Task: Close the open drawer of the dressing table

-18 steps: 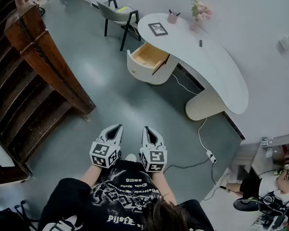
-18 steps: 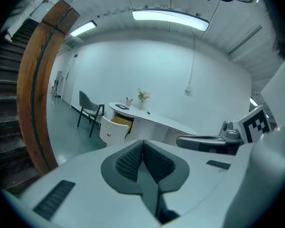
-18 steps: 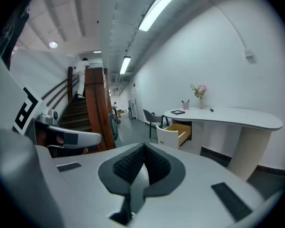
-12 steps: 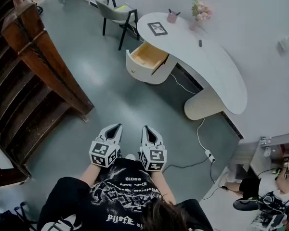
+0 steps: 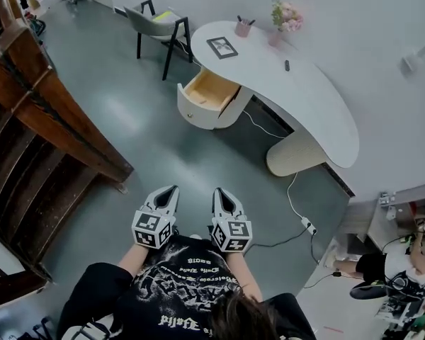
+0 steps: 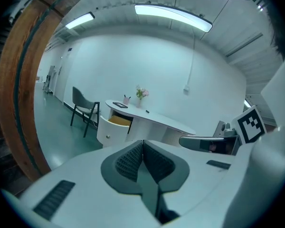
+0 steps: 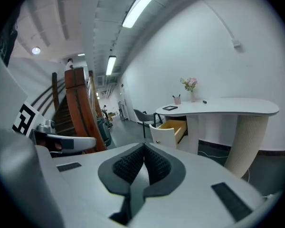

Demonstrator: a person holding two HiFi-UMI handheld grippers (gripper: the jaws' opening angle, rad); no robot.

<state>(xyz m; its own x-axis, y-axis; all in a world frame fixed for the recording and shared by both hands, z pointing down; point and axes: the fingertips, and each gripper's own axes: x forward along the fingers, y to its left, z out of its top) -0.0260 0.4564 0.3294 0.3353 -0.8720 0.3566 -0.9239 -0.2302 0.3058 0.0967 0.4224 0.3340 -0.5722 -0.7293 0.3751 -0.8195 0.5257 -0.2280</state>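
L gripper: pads pressed together tip to tip, nothing held.
R gripper: likewise closed, empty.
Posn: both carried side by side before the torso, well apart from the target.
Drawer: found pulled out of the rounded pedestal under the dressing table, near the chair. Wood interior exposed.
Handling (judged): rigid box, prob. light. An easy slide is expected. Slamming to be avoided.
Contact pt: curved white front to be pushed beside the knob. No grip req'd.
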